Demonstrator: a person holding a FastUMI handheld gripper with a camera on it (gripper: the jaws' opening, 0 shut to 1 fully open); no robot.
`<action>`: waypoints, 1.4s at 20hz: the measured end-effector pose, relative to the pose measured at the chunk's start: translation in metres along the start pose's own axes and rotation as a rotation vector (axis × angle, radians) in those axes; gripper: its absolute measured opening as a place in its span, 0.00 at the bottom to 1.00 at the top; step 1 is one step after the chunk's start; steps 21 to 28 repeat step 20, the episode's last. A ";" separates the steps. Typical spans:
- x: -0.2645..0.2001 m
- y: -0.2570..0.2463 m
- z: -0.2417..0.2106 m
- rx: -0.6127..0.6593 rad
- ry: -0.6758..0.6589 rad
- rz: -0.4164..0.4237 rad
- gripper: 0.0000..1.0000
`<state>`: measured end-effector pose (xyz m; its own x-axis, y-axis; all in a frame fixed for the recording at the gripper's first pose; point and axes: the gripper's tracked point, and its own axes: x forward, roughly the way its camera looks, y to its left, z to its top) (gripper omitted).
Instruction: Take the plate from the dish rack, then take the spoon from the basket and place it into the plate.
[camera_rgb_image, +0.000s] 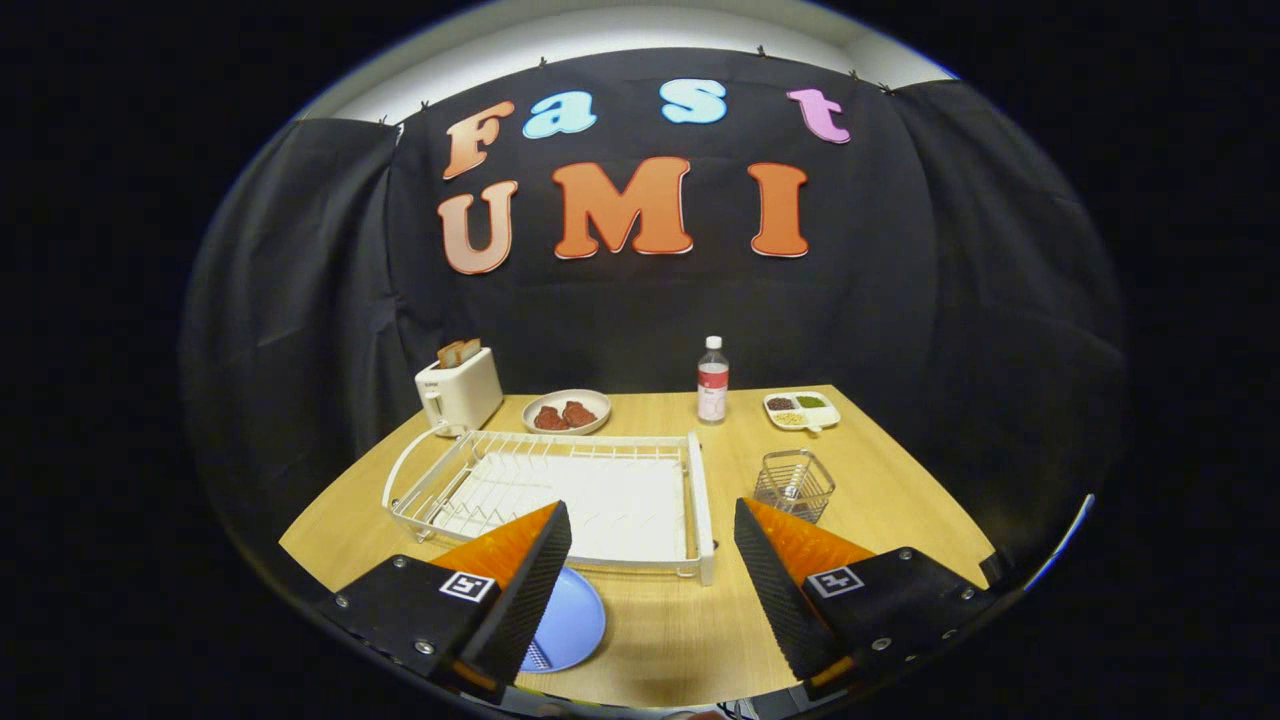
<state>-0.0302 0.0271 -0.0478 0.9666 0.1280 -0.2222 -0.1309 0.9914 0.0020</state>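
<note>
A light blue plate (572, 620) lies flat on the wooden table (900, 510), in front of the dish rack and partly hidden behind my left finger (520, 580). A small pale object (538, 655) rests on the plate's near edge, right against that finger; I cannot tell what it is. The white wire dish rack (560, 490) stands just beyond the fingers with nothing in it. A small wire basket (794, 484) stands to the right of the rack, just past my right finger (790, 570), and looks empty. My gripper (650, 508) is open, with nothing between the fingers.
At the back of the table stand a white toaster (459, 390) with toast, a bowl (566, 411) of reddish food, a plastic bottle (712, 381) and a divided white dish (801, 409). The table's edges fall off on both sides.
</note>
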 end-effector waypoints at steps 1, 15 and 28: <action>0.000 -0.011 0.010 0.003 -0.019 -0.020 0.97; 0.002 -0.128 0.101 0.056 -0.201 -0.177 0.97; 0.004 -0.162 0.121 0.053 -0.256 -0.213 0.97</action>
